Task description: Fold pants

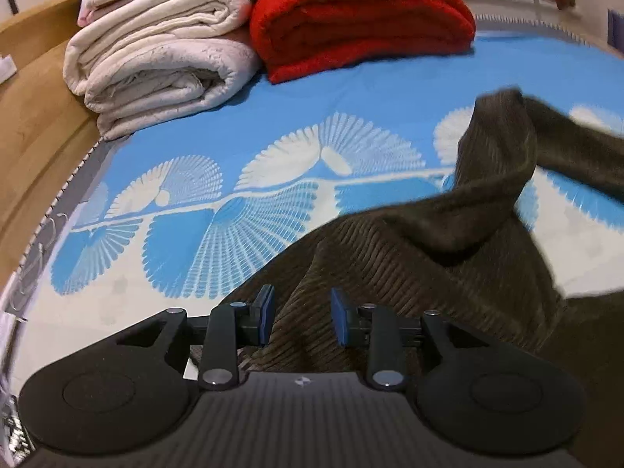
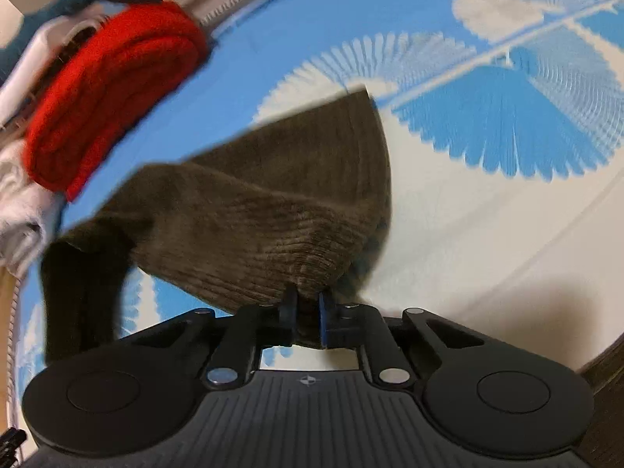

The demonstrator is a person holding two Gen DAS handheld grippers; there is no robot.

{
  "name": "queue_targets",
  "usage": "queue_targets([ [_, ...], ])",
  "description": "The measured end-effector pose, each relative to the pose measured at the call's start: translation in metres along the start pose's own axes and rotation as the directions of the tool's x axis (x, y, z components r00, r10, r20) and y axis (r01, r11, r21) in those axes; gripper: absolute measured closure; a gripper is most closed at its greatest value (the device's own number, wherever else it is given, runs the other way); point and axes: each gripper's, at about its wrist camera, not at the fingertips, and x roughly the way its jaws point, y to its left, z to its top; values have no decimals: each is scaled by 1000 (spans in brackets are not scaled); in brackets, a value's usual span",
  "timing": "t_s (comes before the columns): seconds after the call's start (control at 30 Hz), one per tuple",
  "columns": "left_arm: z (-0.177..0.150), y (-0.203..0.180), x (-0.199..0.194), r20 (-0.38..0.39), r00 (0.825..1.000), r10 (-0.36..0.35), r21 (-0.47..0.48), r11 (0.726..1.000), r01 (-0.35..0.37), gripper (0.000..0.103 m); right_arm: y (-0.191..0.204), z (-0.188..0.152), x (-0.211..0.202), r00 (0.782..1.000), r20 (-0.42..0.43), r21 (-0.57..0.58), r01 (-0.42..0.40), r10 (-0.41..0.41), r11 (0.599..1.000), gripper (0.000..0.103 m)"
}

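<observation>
Dark olive-brown corduroy pants (image 1: 409, 257) lie partly bunched on the blue and white bedsheet (image 1: 218, 144). In the left wrist view my left gripper (image 1: 300, 318) is open, its blue pads either side of the cloth just above the pants. One pant part rises up at the right, lifted. In the right wrist view my right gripper (image 2: 306, 318) is shut on a fold of the pants (image 2: 269, 210) and holds it up off the sheet (image 2: 487, 210); the cloth drapes to the left.
A folded red blanket (image 1: 358, 15) and folded cream blankets (image 1: 160, 54) sit at the far end of the bed. The red blanket also shows in the right wrist view (image 2: 113, 89). A wooden bed frame (image 1: 35, 117) runs along the left.
</observation>
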Motion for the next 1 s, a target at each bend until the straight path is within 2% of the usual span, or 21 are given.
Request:
queue_targets([
  [0.13, 11, -4, -4, 30, 1000, -9, -37, 999, 10, 69, -5, 22, -57, 990, 110, 45, -90, 85, 995, 95],
  [0.27, 24, -8, -13, 60, 998, -32, -85, 996, 37, 69, -26, 41, -136, 955, 265, 61, -156, 135, 986, 95],
  [0.37, 32, -21, -19, 75, 995, -58, -101, 993, 66, 69, -52, 46, -191, 920, 381, 70, -133, 97, 989, 96],
  [0.5, 38, -50, -25, 98, 993, -71, -66, 995, 77, 69, -104, 50, -243, 873, 486, 158, -39, -43, 987, 96],
  [0.6, 41, -70, -25, 108, 991, -84, -20, 996, 86, 69, -136, 55, -257, 854, 506, 218, 6, -119, 976, 96],
  [0.67, 43, -81, -24, 115, 989, -88, 2, 996, 88, 69, -149, 60, -257, 850, 502, 245, 33, -157, 969, 96],
  [0.73, 44, -89, -21, 116, 986, -122, 16, 993, 121, 69, -161, 63, -254, 852, 489, 285, 45, -185, 958, 96],
  [0.83, 46, -102, -13, 98, 979, -176, 60, 984, 171, 69, -164, 71, -246, 858, 473, 291, 63, -201, 955, 96],
  [0.9, 47, -112, -6, 92, 979, -182, 94, 980, 173, 69, -156, 82, -235, 856, 470, 292, 79, -215, 953, 96],
  [1.0, 49, -120, 3, 87, 980, -181, 117, 978, 170, 69, -154, 104, -215, 845, 492, 321, 49, -211, 946, 94],
])
